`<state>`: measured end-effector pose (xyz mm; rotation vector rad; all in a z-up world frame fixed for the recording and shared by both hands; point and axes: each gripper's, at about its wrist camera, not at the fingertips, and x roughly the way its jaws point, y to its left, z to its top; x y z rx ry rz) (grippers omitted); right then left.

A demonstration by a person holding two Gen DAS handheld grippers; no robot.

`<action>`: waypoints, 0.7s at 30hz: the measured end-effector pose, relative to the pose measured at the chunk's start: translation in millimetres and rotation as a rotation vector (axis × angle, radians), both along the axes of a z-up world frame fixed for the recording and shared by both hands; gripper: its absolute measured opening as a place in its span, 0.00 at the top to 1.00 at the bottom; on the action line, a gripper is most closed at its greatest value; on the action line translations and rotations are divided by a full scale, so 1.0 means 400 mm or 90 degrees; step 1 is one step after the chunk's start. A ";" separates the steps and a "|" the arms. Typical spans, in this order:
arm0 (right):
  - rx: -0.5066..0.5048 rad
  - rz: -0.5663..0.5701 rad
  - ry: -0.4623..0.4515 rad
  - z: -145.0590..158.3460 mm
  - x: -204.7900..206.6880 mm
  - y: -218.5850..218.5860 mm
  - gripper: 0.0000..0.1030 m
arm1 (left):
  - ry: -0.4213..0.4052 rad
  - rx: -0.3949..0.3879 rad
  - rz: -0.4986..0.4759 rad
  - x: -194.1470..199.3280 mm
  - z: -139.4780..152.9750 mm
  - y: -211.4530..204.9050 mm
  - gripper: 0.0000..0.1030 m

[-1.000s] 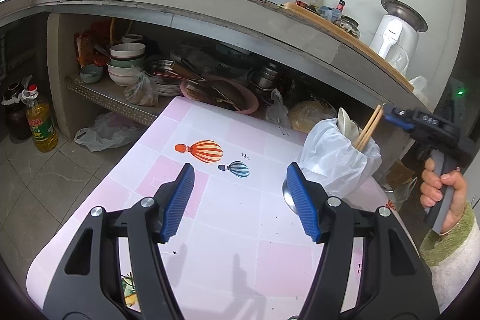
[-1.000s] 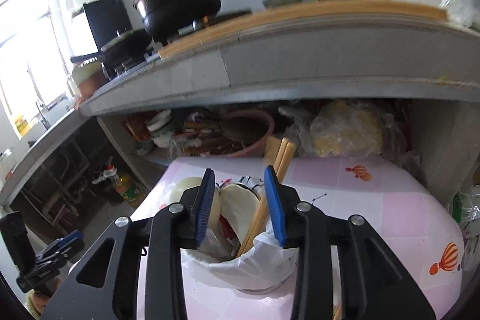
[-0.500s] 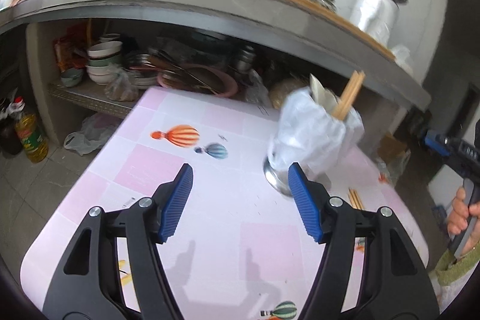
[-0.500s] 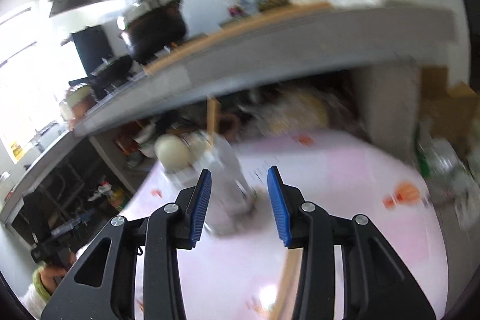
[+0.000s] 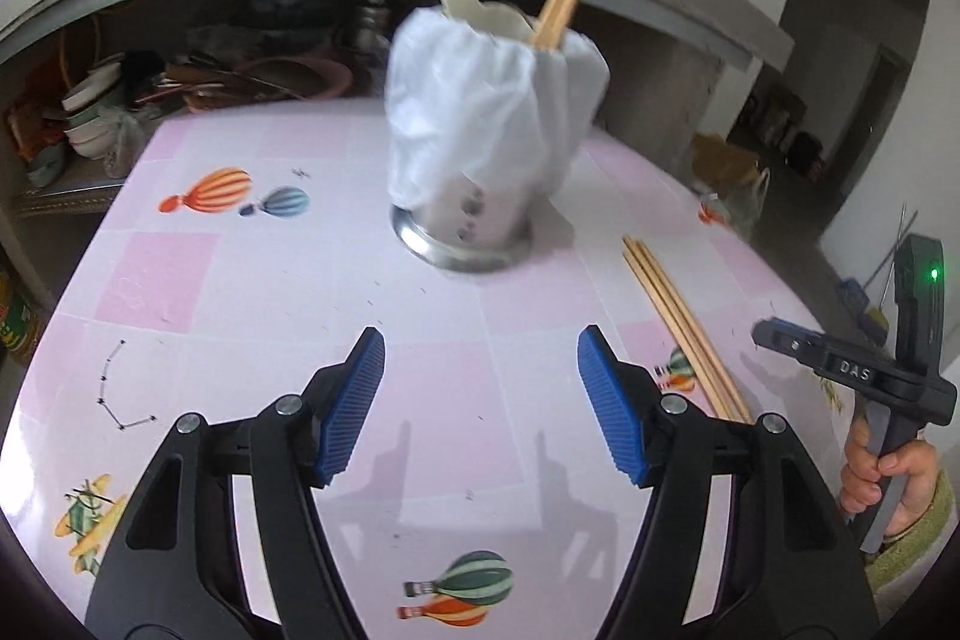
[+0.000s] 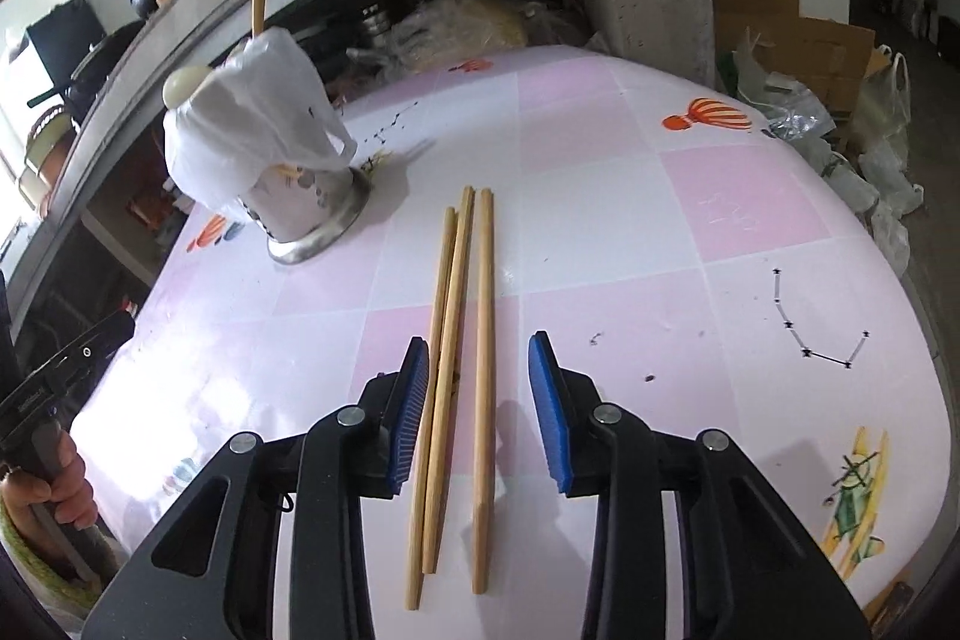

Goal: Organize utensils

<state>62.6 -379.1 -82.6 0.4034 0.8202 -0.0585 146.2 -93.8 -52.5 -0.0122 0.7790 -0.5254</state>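
Three loose chopsticks point(image 6: 456, 370) on the pink bench point(image 6: 750, 196), near side, lying lengthwise away from the camera, two touching along their length on the left, the third just beside them to the right. Far and to the left, a metal utensil holder point(image 6: 306, 208) draped in a white plastic bag point(image 6: 252, 124), with a chopstick and a pale spoon end poking from the top.

Right gripper point(image 6: 479, 412) directly above the loose sticks, blue fingers point(image 6: 411, 412) apart and having just been closing, all three sticks lying between them, nothing pinched yet. Left gripper point(image 5: 480, 406) over bare bench in front of the holder, fingers wide apart and empty.

Likely handling: thin, stiff, light wood, smooth and round enough to roll or scissor apart under a squeeze. Lying flat on a slick bench cover, so hard to get pads underneath; better to bracket from both sides and press together. Best hold probably near mid-length, slightly toward the thick ends, so the bundle hangs balanced and does not tip. Taking all three at once risks one slipping free; the lone right stick sits apart from the pair and may be pushed rather than caught. Holder looks top-heavy with the bag, light enough to shift if nudged during insertion; steadying by the left gripper at its wall seems sensible.
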 end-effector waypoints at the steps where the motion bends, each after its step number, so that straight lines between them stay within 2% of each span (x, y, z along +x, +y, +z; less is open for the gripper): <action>1: -0.001 0.006 0.005 -0.008 0.009 0.005 0.69 | 0.002 0.007 -0.003 -0.001 -0.003 -0.009 0.38; 11: 0.002 0.041 0.054 -0.080 0.048 0.020 0.80 | 0.021 0.045 -0.016 -0.010 -0.027 -0.067 0.38; 21: -0.012 0.058 0.057 -0.086 0.056 0.027 0.90 | 0.028 0.067 -0.045 0.001 -0.043 -0.138 0.38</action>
